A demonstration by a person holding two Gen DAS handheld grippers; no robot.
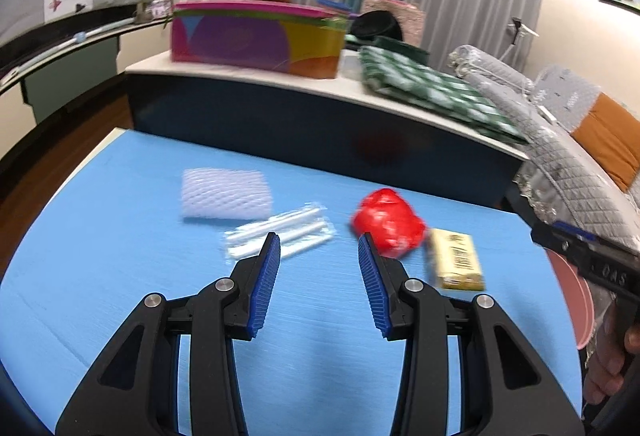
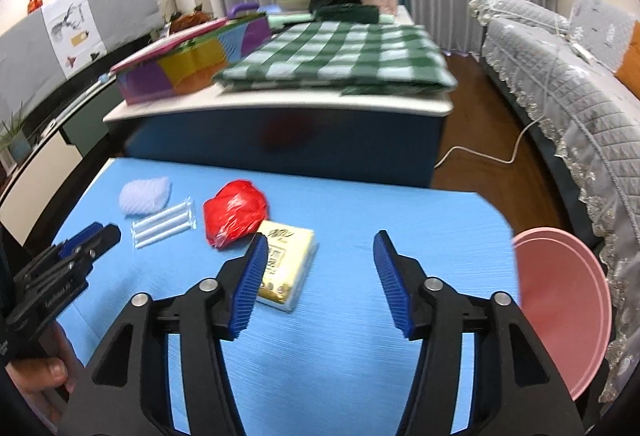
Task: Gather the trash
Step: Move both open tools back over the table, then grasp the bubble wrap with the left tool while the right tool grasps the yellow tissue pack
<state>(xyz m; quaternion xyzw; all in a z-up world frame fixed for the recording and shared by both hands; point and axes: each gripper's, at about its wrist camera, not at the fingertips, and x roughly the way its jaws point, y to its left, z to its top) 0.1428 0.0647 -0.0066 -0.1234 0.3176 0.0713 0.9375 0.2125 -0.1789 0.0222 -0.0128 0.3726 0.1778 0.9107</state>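
Observation:
On the blue table lie a white foam net, a clear plastic wrapper with straws, a crumpled red bag and a yellow tissue pack. My left gripper is open and empty, above the table just short of the wrapper and the red bag. My right gripper is open and empty, with its left finger over the tissue pack. The right wrist view also shows the red bag, the wrapper, the foam net and the left gripper.
A pink bin stands off the table's right edge. Behind the table is a white-topped cabinet with a green checked cloth and a colourful box. A grey-covered sofa runs along the right.

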